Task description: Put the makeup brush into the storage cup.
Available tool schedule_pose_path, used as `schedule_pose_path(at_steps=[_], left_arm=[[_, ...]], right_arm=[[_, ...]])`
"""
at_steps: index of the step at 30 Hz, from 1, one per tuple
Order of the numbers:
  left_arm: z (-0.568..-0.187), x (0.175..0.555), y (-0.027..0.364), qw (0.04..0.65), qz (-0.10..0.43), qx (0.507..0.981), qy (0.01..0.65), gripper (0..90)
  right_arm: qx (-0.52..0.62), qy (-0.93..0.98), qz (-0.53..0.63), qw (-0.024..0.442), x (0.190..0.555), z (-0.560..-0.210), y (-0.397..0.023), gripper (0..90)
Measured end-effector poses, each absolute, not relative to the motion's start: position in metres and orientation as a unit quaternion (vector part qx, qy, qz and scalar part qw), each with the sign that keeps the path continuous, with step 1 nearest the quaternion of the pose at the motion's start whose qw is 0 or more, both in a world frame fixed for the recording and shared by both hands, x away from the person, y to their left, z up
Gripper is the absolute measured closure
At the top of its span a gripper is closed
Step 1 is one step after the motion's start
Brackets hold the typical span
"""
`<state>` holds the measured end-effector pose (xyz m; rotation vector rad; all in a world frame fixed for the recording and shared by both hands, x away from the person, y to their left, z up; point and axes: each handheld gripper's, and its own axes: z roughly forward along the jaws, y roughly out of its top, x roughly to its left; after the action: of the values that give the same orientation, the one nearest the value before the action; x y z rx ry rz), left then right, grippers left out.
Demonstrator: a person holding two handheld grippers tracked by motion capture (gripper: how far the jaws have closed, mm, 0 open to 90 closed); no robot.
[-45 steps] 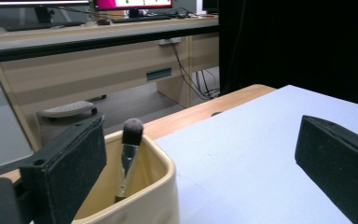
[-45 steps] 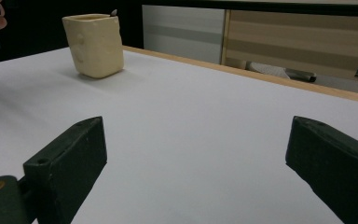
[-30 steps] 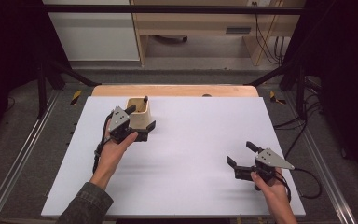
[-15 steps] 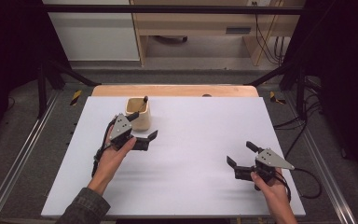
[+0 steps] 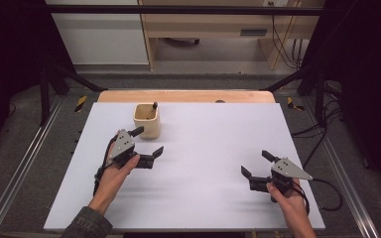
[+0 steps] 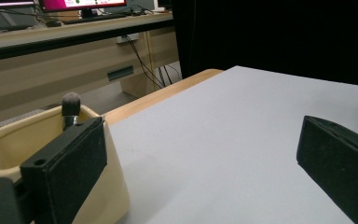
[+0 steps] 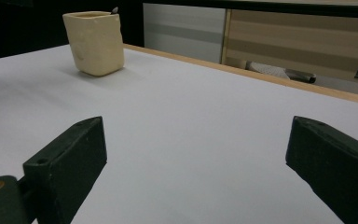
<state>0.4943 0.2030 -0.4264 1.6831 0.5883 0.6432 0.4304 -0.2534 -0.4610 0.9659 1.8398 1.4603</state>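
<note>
Sitting just beside cup (image 5: 147, 120), left gripper (image 5: 148, 144) gapes empty; any sideways swing could tip it and spill brush (image 5: 152, 109). Right gripper (image 5: 256, 164) also spread, idle.

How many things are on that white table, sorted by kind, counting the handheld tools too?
Cream cups: 1, the cream cup.
Brushes: 1, the brush standing in it.
Handheld tools: 2, the left tool and the right tool, both open and holding nothing.
Total: 4.
</note>
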Motion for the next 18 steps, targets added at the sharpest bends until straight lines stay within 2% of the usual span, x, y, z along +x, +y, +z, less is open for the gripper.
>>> schedule_pose_path(at_steps=[18], left_arm=[[-0.429,0.478,0.235,0.583,0.284,0.712,0.269,1.5]], right_arm=[[0.359,0.694,0.548,0.298,0.431,-0.461,-0.253,5.5]])
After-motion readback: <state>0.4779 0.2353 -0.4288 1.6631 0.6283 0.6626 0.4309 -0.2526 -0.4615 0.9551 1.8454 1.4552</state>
